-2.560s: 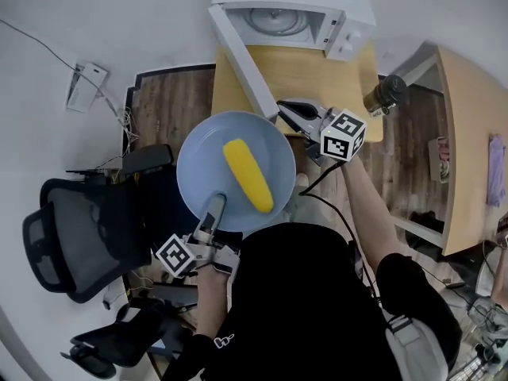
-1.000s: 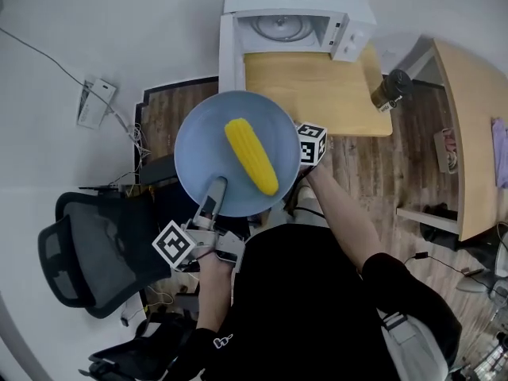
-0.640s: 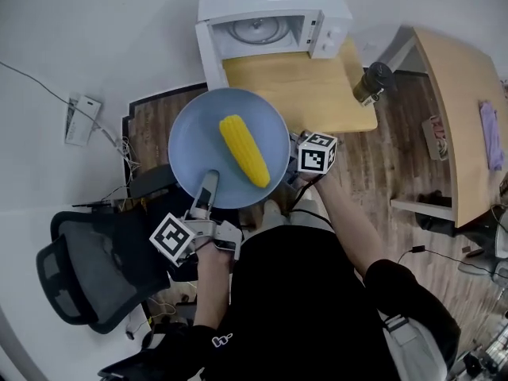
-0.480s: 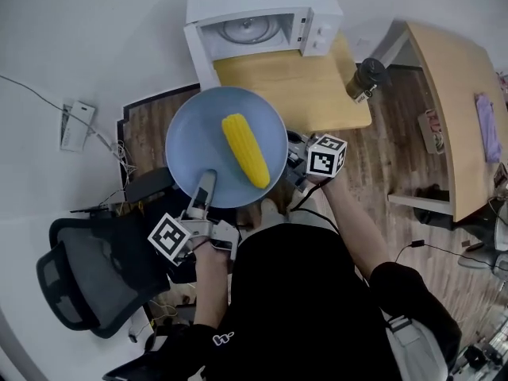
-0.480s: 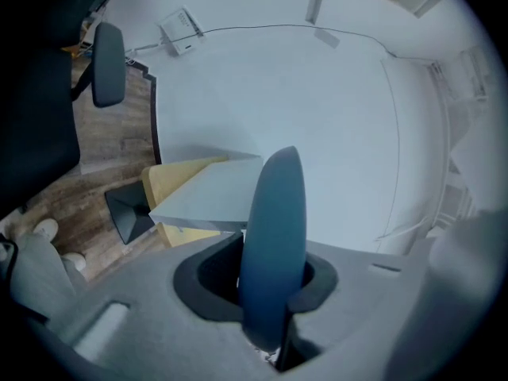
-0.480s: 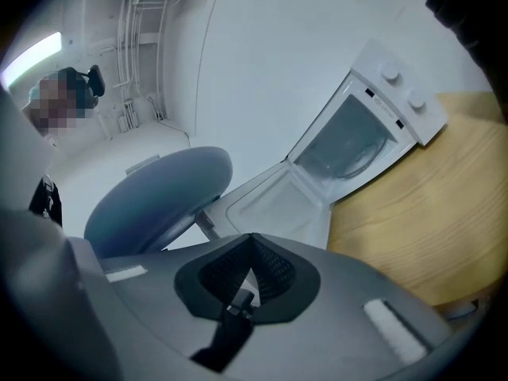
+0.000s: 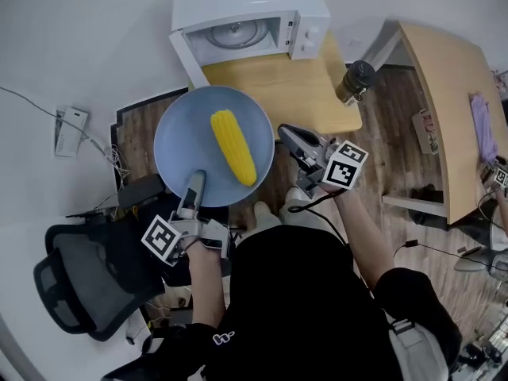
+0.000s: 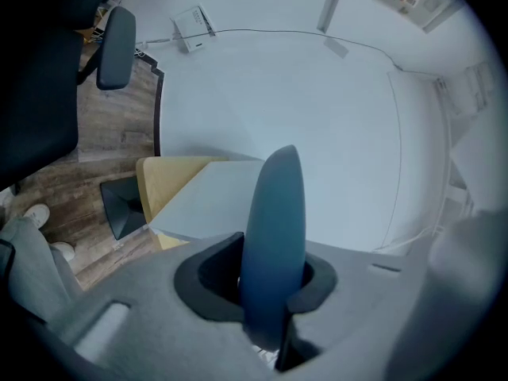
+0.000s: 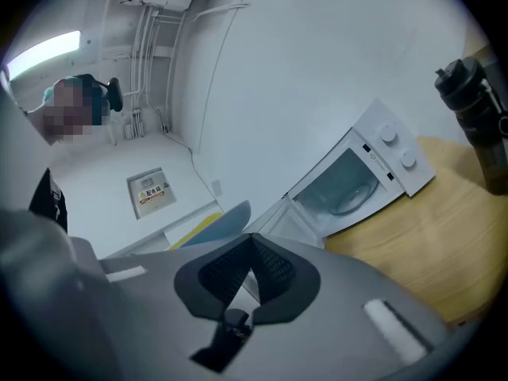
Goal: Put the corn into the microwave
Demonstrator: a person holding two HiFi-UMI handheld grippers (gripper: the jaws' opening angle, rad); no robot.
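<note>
Nearest me, my left gripper (image 7: 193, 189) is clamped on the plate (image 7: 178, 145) rim; the corn (image 7: 232, 146) lies on the plate just ahead, long axis roughly toward the open microwave (image 7: 238, 34) beyond; my right gripper (image 7: 287, 133), jaws together and empty, sits beside the plate's right edge; the left gripper view shows the plate edge-on, corn hidden.

A plain white wall (image 7: 95, 38) stood behind a small table (image 7: 278, 86) with a light wooden top. A white box (image 7: 67, 131) was fixed to the wall, with a thin cable running from it. The floor (image 7: 397, 149) was dark wood plank. A black office chair (image 7: 87, 280) stood to the left. To the right, a second wooden desk (image 7: 448, 94) had a purple cloth (image 7: 482, 125) on it. A dark flask (image 7: 353, 79) stood at the small table's corner, and a strip light (image 9: 44, 50) glowed overhead.
</note>
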